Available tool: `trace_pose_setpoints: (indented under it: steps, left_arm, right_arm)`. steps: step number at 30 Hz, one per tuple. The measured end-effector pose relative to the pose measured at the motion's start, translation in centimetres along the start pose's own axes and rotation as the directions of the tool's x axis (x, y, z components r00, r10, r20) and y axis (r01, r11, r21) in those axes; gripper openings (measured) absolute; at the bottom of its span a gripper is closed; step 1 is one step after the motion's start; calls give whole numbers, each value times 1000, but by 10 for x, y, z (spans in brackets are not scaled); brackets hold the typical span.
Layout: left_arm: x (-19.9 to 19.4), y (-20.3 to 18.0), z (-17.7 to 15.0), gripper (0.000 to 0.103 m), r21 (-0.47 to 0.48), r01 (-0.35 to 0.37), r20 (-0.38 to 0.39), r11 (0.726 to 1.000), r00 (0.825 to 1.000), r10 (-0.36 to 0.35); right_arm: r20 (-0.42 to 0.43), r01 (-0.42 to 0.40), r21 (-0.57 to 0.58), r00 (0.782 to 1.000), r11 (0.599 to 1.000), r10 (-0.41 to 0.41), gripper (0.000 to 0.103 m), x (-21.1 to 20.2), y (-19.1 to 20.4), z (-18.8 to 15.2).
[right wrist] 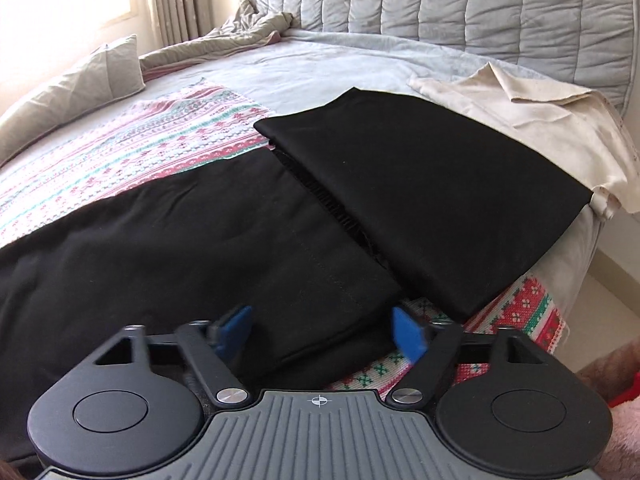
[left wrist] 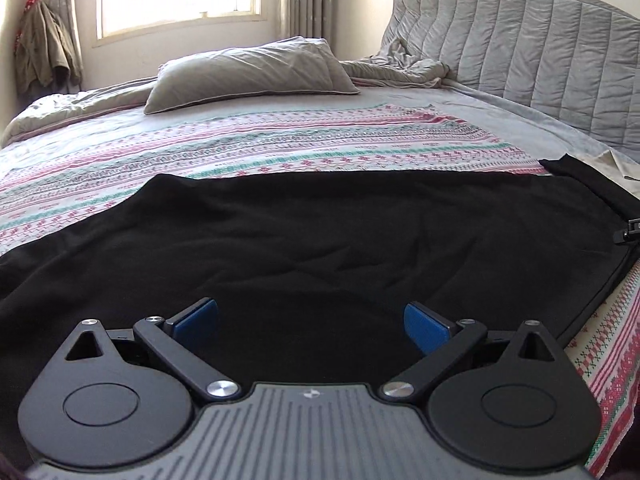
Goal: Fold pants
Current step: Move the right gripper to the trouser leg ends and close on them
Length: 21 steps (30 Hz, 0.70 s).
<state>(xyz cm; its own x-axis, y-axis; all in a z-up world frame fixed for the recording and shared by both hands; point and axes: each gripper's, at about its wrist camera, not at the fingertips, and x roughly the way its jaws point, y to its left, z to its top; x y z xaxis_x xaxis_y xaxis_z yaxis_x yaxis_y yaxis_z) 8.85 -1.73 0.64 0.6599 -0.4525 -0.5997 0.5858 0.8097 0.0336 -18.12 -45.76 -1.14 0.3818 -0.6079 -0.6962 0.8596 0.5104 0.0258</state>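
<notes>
Black pants (right wrist: 200, 224) flat on bed (left wrist: 280, 148); left claw (left wrist: 311, 322) agape, right claw (right wrist: 322, 334) parted astride pants corner, ungripped.

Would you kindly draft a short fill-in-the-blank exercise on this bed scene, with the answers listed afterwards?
1. The pants spread on the patterned sheet are ____ in colour.
2. The pads of the right gripper are ____ in colour.
3. In the right wrist view, a folded black garment lies partly on a ____ cloth.
4. The pillow lies near the ____.

Missing words: black; blue; cream; window
</notes>
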Motion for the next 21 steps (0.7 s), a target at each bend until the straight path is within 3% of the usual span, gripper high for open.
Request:
trace_pose_setpoints:
  steps: [1, 5, 9, 12, 16, 21]
  left_arm:
    - [2, -2, 0, 103, 2, 2, -1, 1000, 1000, -2]
    - [4, -3, 1, 103, -4, 10, -8, 1000, 1000, -10]
    - [5, 2, 0, 103, -40, 35, -22, 999, 999, -36]
    - [6, 9, 2, 103, -109, 100, -33, 989, 994, -105]
    - [10, 19, 3, 103, -237, 217, -18, 947, 974, -228]
    - [19, 24, 3, 100, -335, 299, 17, 894, 950, -311]
  right_arm:
    - [2, -12, 5, 1000, 1000, 12, 45, -1, 0, 0]
    - [0, -80, 38, 997, 996, 80, 13, -1, -2, 2]
    - [39, -95, 34, 995, 995, 94, 9, -5, 6, 3]
    - [85, -109, 14, 991, 994, 107, 9, -12, 17, 5]
    - [135, -169, -66, 975, 983, 177, 9, -23, 48, 9]
    - [148, -225, -217, 954, 950, 260, 9, -33, 103, 5]
